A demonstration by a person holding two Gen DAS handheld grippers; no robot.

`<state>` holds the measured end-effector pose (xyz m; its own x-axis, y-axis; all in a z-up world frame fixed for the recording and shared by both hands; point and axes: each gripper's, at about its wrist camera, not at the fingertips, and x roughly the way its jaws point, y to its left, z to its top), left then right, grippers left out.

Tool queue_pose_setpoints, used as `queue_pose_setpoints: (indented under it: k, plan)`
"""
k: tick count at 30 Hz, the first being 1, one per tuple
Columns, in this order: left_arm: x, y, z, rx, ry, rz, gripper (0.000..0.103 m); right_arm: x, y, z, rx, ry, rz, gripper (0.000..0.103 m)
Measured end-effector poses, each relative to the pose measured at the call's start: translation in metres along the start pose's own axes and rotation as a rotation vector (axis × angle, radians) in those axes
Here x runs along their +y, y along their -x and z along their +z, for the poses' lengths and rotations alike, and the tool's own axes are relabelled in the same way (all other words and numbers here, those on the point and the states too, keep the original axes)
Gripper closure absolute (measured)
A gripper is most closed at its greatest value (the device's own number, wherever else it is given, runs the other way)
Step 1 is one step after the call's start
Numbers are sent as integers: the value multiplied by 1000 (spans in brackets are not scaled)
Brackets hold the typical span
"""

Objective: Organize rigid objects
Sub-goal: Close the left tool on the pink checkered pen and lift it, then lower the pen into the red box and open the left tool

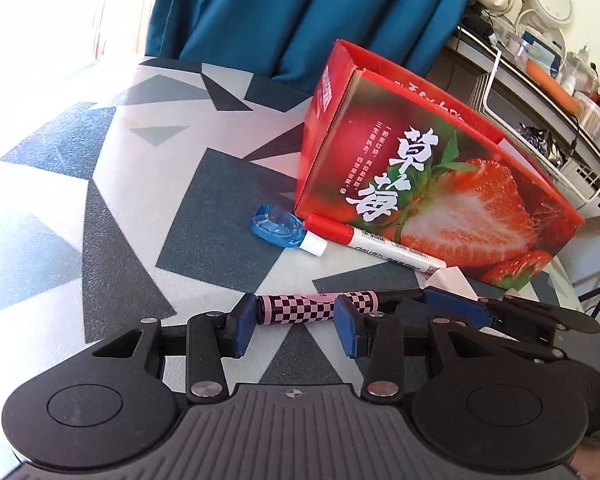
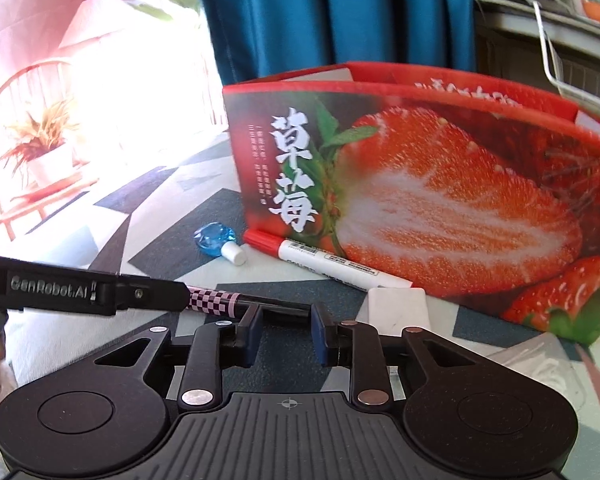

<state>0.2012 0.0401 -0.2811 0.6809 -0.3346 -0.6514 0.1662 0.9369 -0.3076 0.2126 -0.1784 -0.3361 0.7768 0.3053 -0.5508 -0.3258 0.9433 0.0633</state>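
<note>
Both claws pinch one checkered pen (image 1: pixel 300 309) in front of the strawberry box (image 1: pixel 440 184) — left claw (image 1: pixel 296 322) mid-barrel, right claw (image 2: pixel 285 322) nearly closed on its dark end, partly hidden.

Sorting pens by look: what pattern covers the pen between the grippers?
A pink-and-black checkered pen, clearest in the left wrist view.

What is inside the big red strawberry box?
You can't tell. The red cardboard strawberry box is open on top, but both cameras sit too low to look in. Only its red inner back wall shows; its front wall covers anything inside.
</note>
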Motion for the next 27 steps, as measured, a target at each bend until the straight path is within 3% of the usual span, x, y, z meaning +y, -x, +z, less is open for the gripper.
queue_pose_setpoints:
  k: [10, 15, 21, 27]
  plan:
    - [-10, 23, 8, -62, 4, -26, 59, 7, 31, 10, -92, 45, -18, 82]
    - [-29, 37, 34, -121, -35, -66, 59, -3, 55, 31, -179, 27, -43, 82]
    - [-74, 43, 75, -186, -151, -126, 59, -32, 80, 62, -295, -20, -111, 81]
    - [-110, 16, 100, -130, -194, -207, 59, -70, 91, 77, -337, -68, -190, 80]
